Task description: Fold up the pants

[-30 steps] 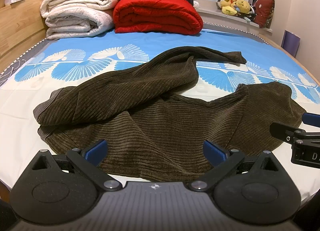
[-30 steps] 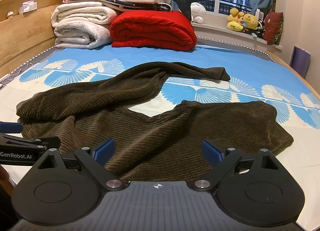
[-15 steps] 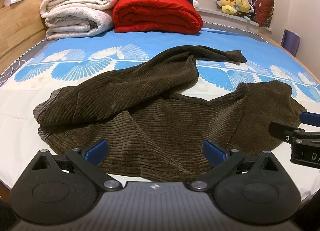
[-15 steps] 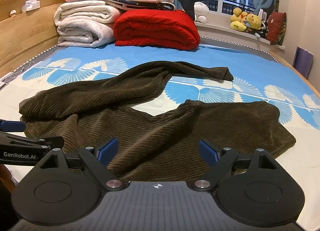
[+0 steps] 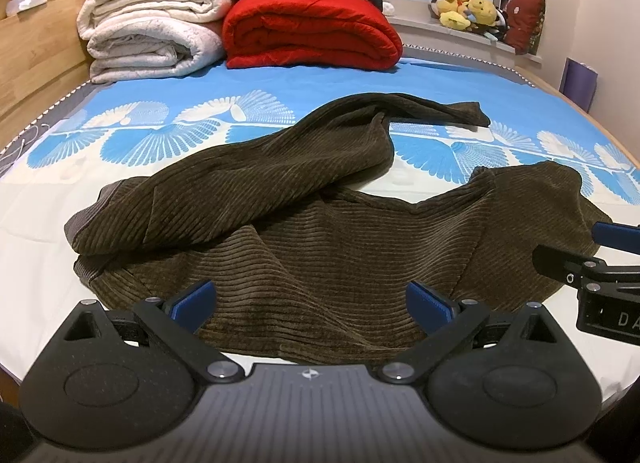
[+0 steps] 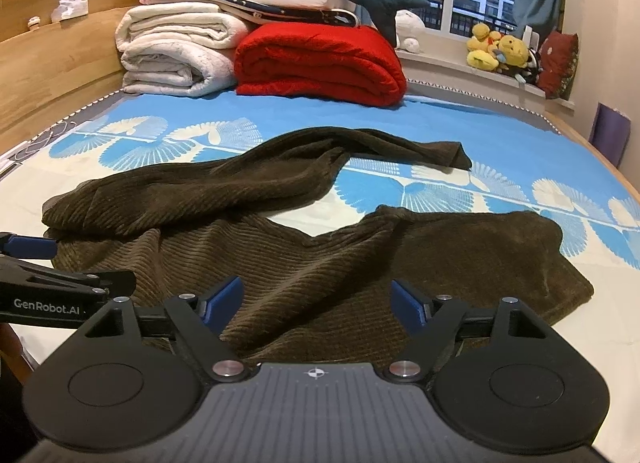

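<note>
Left hand-held gripper (image 5: 310, 299) and right hand-held gripper (image 6: 316, 301) both spread wide, grasping nothing, at near hem of pants (image 5: 320, 231); long axis crosswise; neither nearer.

Bare sheet (image 5: 44, 263) left and right of pants (image 5: 320, 247); far end blocked by red blanket (image 5: 312, 31) and white quilts (image 5: 152, 39).

Legible markings, two found. In the right wrist view, white lettering "GenRobot.AI" stands on the side of the left gripper (image 6: 52, 263) at the near left edge. In the left wrist view, the right gripper (image 5: 600, 259) body carries "DA", cut off by the right frame edge.
</note>
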Available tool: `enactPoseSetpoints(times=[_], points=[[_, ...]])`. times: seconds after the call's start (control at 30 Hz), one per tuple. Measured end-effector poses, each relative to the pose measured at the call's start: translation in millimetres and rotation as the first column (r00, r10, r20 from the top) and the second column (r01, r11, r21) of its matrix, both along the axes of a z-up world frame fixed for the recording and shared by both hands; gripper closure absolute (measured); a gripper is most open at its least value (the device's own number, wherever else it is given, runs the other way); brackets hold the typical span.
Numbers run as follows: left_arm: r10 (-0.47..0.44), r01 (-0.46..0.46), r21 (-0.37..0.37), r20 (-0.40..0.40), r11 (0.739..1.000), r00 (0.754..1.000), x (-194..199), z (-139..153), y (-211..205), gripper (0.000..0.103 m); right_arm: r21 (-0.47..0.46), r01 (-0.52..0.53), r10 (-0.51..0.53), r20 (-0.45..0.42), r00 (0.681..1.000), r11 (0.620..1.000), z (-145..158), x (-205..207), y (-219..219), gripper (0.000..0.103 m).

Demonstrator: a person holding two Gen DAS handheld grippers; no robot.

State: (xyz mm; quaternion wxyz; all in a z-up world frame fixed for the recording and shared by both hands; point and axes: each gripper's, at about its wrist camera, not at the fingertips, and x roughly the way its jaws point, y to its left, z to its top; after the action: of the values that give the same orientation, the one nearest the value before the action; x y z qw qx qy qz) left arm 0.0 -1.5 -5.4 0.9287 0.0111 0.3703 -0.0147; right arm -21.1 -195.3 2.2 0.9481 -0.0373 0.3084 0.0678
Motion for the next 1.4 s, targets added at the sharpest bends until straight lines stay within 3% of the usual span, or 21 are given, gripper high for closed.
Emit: enactPoseSetpoints(times=[0.2, 0.37, 0.47, 0.6, 0.63, 0.73, 0.83, 0.9, 1.0, 1.07, 1.17, 1.27, 1.33, 1.4], points=[[-0.014, 0.014, 0.004, 0.016, 1.0, 1.0, -1.3, 1.1, -2.0, 0.007, 0.007, 0.005, -0.005, -0.002, 1.0, 1.0, 0.3, 1.3, -1.5, 0.023], [-0.044, 0.042, 0.03, 0.057, 0.999, 0.997, -4.0, 5.2, -5.6, 0.021, 0.005, 0.016, -0.016, -0.003, 1.0, 1.0, 0.8, 1.1, -2.4, 0.033], [-0.06, 0.06, 0.009, 0.09, 0.998, 0.994, -3.5, 13.8, -1.0, 0.039, 0.012, 0.024, -0.024, 0.009, 1.0, 1.0, 3.5, 1.4, -6.3, 0.038], [-0.125, 0.13, -0.049, 0.084, 0.99, 0.989, 9.8, 29.8, 14.1, 0.076, 0.046, 0.06, -0.063, 0.052, 0.997, 0.997, 12.7, 4.2, -24.3, 0.043], [-0.141, 0.146, -0.042, 0.096, 0.988, 0.985, 13.6, 35.9, 19.4, 0.079, 0.055, 0.078, -0.081, 0.065, 0.995, 0.995, 15.7, 6.1, -31.5, 0.043], [-0.197, 0.197, 0.018, 0.139, 0.98, 0.97, 30.1, 53.3, 36.7, 0.081, 0.088, 0.142, -0.151, 0.103, 0.983, 0.986, 26.3, 13.8, -59.6, 0.043], [-0.198, 0.194, 0.042, 0.133, 0.98, 0.971, 54.6, 61.8, 67.8, 0.081, 0.094, 0.183, -0.195, 0.136, 0.971, 0.979, 34.7, 25.2, -90.5, 0.043], [-0.154, 0.152, 0.021, 0.112, 0.988, 0.982, 72.0, 58.0, 93.7, 0.081, 0.08, 0.207, -0.217, 0.146, 0.965, 0.975, 37.5, 37.9, -111.5, 0.043], [-0.057, 0.061, -0.075, 0.049, 0.995, 0.997, 88.0, 30.6, 129.6, 0.081, 0.065, 0.264, -0.27, 0.138, 0.953, 0.962, 31.0, 57.0, -144.3, 0.043], [0.012, -0.027, -0.162, -0.09, 0.986, 0.996, 105.9, 9.4, 149.4, 0.082, 0.077, 0.335, -0.34, 0.068, 0.938, 0.939, 14.7, 71.8, -168.5, 0.043], [0.017, -0.058, -0.248, -0.161, 0.967, 0.987, 122.2, -3.8, 167.5, 0.082, 0.172, 0.475, -0.459, -0.125, 0.88, 0.863, -14.8, 91.9, -205.1, 0.043], [0.054, -0.139, -0.304, -0.271, 0.942, 0.961, 138.1, -21.9, 184.0, 0.078, 0.221, 0.552, -0.492, -0.274, 0.826, 0.804, -42.2, 111.8, -229.0, 0.043], [0.099, -0.209, -0.318, -0.328, 0.925, 0.939, 145.7, -34.0, 198.3, 0.061, 0.214, 0.588, -0.499, -0.355, 0.791, 0.78, -61.6, 125.4, -235.2, 0.043], [0.183, -0.299, -0.273, -0.381, 0.914, 0.906, 151.3, -47.8, 213.2, 0.045, 0.199, 0.619, -0.51, -0.409, 0.757, 0.76, -76.2, 138.1, -239.1, 0.042]])
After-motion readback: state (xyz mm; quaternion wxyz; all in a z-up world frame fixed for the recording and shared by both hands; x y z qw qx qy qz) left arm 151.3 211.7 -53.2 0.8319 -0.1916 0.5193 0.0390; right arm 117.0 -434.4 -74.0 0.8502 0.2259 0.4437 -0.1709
